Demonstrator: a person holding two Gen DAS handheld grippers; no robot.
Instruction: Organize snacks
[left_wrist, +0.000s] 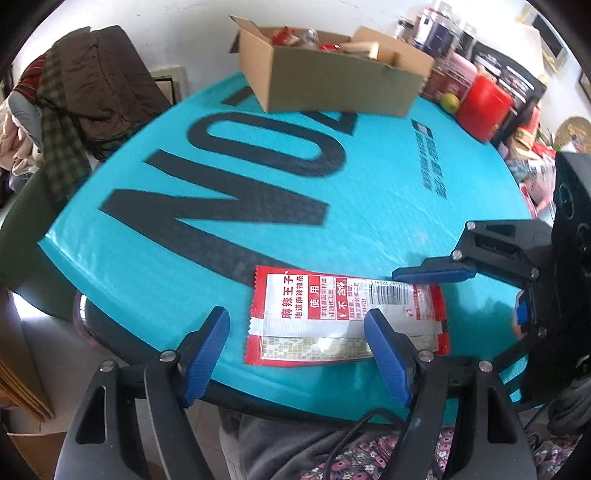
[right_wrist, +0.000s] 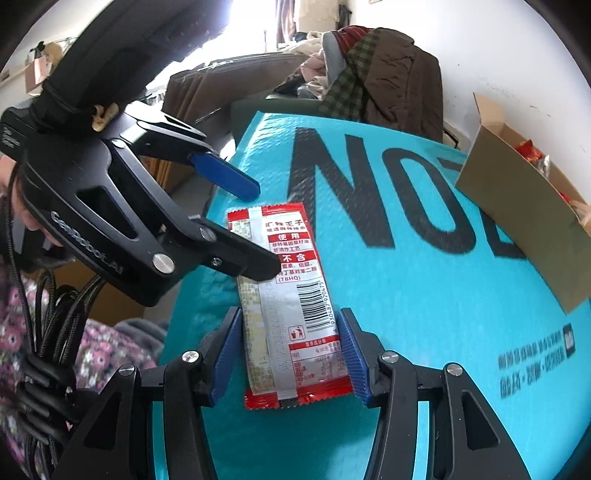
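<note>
Teal table cover (left_wrist: 258, 229), one snack packet (left_wrist: 343, 317), one cardboard box (left_wrist: 332, 81)

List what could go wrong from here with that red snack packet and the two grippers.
1. The snack packet lies flat on the teal mat; the right gripper straddles it, so closing its jaws may buckle or squirt the thin wrapper rather than lift it.
2. The left gripper hovers over the same packet, close to the right one; the two could collide.
3. The packet lies near the mat's edge and could slide off.
</note>
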